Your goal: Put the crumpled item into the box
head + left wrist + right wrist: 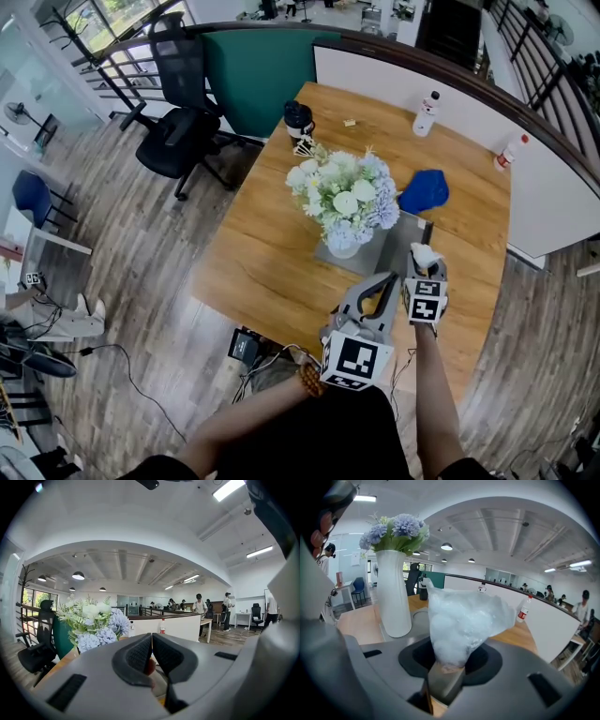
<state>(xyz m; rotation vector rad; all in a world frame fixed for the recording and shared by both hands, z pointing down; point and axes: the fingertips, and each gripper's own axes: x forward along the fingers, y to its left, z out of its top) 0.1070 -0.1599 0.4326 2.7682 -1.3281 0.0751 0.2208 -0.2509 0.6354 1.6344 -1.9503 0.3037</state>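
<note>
The crumpled item (pixel 422 251) is a wad of clear white plastic film (pixel 461 620). It stands upright between the jaws of my right gripper (pixel 427 267), which is shut on its lower end (pixel 451 662) above the near right part of the wooden table (pixel 272 244). Just ahead lies a flat grey box or tray (pixel 398 246) with a white vase of flowers (pixel 345 202) on it; in the right gripper view the vase (pixel 393 597) is at the left. My left gripper (pixel 382 281) hovers left of the right one, its pads closed together (pixel 152 648) with nothing held.
A blue cloth (pixel 424 190) lies beyond the tray. A black cup (pixel 298 119) and two white bottles (pixel 427 113) (pixel 507 154) stand at the far side. A black office chair (pixel 178 122) is left of the table. A small black box (pixel 244 346) and cables lie on the floor.
</note>
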